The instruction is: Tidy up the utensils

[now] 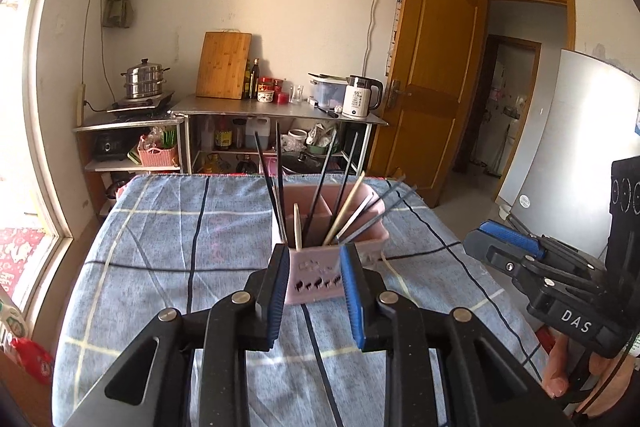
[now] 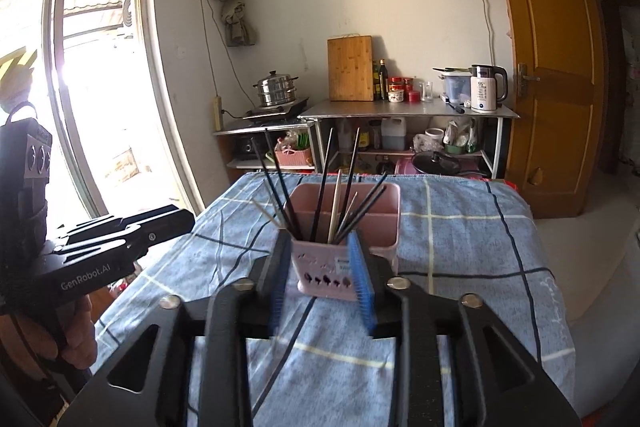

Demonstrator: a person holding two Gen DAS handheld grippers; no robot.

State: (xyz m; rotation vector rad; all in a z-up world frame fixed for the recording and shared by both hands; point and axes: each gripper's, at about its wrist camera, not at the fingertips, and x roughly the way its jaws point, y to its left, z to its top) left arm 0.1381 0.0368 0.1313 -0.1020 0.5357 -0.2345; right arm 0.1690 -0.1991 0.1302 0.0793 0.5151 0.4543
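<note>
On the blue checked tablecloth [image 1: 160,227] sits your light pink holder [image 1: 316,279] of thin, slippery chopsticks [image 1: 320,199], so pinch one mid-stick; left gripper [image 1: 316,291] and right gripper [image 2: 324,279] hang open, empty.

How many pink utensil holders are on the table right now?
2. The small pink holder stands nearest, filled with chopsticks. The wider pink holder stands directly behind it. Both are on the plaid tablecloth.
</note>
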